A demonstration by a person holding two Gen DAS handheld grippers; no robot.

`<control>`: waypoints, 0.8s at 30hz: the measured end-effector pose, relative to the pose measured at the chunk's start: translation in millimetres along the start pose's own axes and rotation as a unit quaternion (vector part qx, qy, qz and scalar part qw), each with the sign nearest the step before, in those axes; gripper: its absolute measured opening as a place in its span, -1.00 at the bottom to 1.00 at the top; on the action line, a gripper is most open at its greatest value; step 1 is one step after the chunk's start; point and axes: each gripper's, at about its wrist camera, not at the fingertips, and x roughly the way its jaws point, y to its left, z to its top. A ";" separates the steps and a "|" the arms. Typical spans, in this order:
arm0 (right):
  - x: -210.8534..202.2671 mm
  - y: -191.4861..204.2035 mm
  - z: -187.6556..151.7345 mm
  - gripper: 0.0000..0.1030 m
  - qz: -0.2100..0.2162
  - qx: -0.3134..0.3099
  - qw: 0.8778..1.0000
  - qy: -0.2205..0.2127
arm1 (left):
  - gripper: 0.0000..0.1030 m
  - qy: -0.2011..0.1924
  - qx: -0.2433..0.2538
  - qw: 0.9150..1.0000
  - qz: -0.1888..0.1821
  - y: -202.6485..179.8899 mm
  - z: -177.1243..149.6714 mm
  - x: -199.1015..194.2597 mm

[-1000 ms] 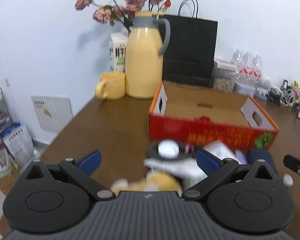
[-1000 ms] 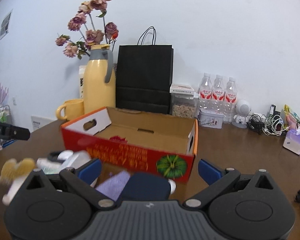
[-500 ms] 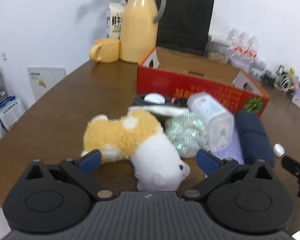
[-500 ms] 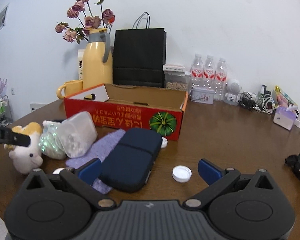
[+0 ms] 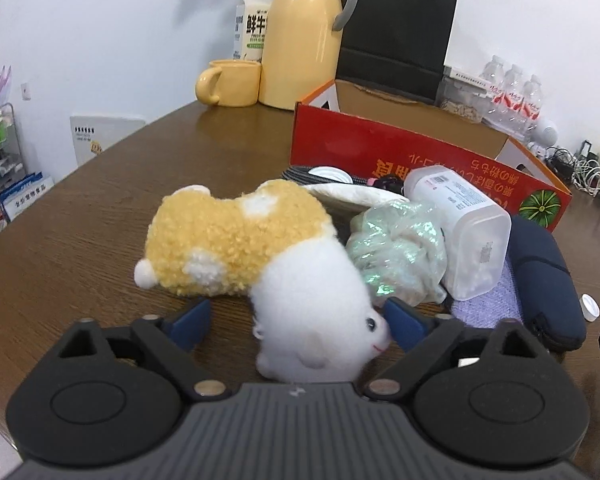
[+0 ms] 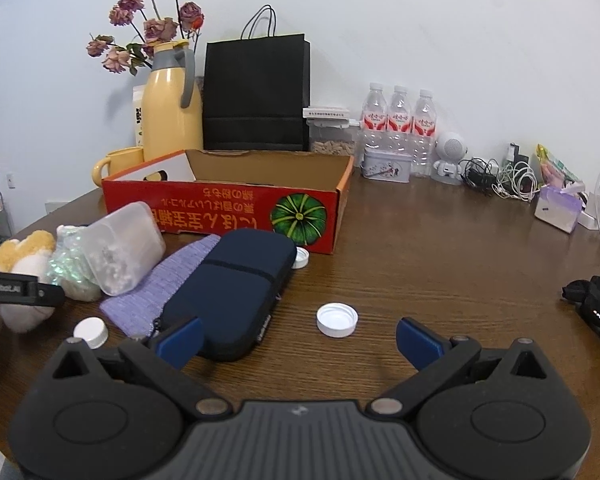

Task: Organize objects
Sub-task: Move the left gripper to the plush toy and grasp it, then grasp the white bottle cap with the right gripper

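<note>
The red box (image 6: pixel 228 208) was set on the table (image 6: pixel 420 264) with its top open, and as far as could be seen nothing was inside, just bare cardboard; the floor of it was mostly hidden by the front wall though. A clear tub (image 5: pixel 460 224) was left lying on its side in front of the box, with something pale and grainy collected at its lower end. Behind, a lidded jar (image 6: pixel 332 136) of what looked like nuts or seeds was parked next to three water bottles (image 6: pixel 400 124). The yellow mug (image 5: pixel 230 82) was seen only from the side, so its contents couldn't be told. The plush (image 5: pixel 260 256) was found head-down right between the fingers of the left gripper (image 5: pixel 296 320): its white face was brushed by the right blue pad, the left pad was kept clear of it, and the jaws were closing but nothing was pinched yet. The right gripper (image 6: pixel 296 340) was held spread wide over bare wood, nothing in it; the navy case (image 6: pixel 232 292) was overlapped by its left finger, and a white cap (image 6: pixel 337 320) was left just ahead between the tips. Another cap (image 6: pixel 91 331) was spotted beside the case.
</note>
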 end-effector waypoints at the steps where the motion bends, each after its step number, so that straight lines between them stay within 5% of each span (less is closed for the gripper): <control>1: 0.5 -1.1 -0.6 1.00 0.000 0.001 1.000 0.001 | 0.75 -0.002 0.001 1.000 -0.002 3.8 -0.4 -1.3; 8: 5.3 -7.0 -4.0 1.00 -0.008 0.006 1.000 0.009 | 0.72 -0.002 0.022 1.000 -0.017 29.5 0.8 -6.9; 20: 14.8 -5.6 -4.0 1.00 -0.011 0.000 1.000 0.019 | 0.72 -0.018 0.019 0.999 0.020 37.4 19.3 6.9; 23: 17.7 -6.9 -3.7 1.00 -0.016 0.001 1.000 0.021 | -0.03 -0.019 0.025 1.000 0.005 36.9 20.7 10.5; 24: 19.5 -8.1 -3.5 1.00 -0.018 0.002 1.000 0.022 | -0.05 -0.020 0.027 0.999 0.007 36.3 20.2 10.9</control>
